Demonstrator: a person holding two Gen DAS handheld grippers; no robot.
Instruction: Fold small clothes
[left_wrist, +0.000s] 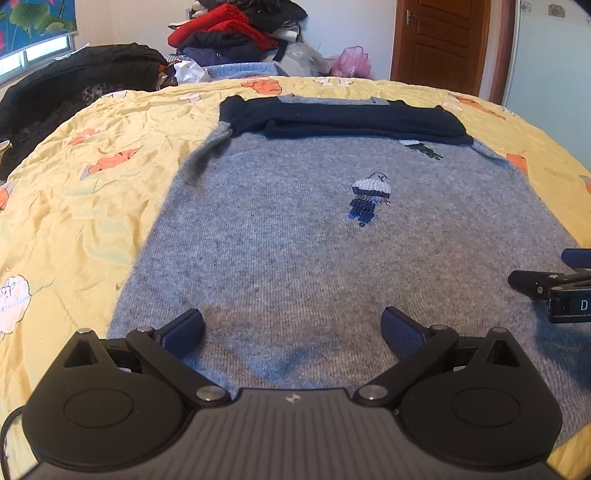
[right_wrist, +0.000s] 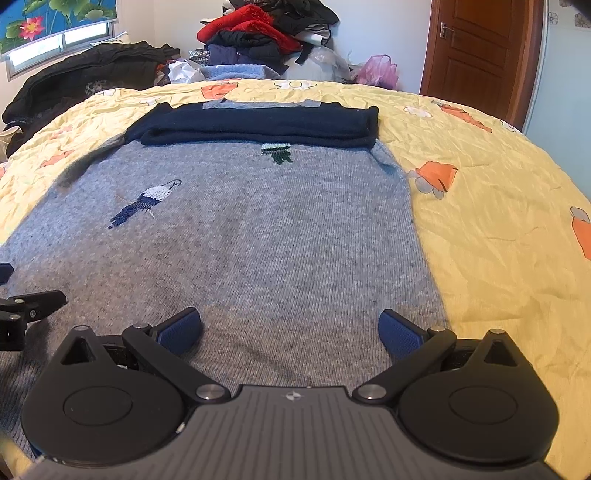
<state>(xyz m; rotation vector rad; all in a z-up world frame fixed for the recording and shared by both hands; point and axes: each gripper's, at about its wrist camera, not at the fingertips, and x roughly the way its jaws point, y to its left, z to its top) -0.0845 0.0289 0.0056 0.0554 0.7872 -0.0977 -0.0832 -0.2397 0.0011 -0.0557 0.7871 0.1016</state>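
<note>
While both spread wide, left gripper (left_wrist: 291, 332), right gripper (right_wrist: 290, 332), over grey sweater (left_wrist: 295, 240)

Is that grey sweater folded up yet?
Partly. The sweater body lies spread flat; only its dark sleeves are folded across the top.

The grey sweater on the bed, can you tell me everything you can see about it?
The grey sweater looks like soft knitted wool. It lies flat on the yellow bedspread with its navy sleeves folded across the top. A small blue and white bird and a smaller green motif are stitched on it. Both grippers, left and right, sit open over its near edge, holding nothing.
</note>
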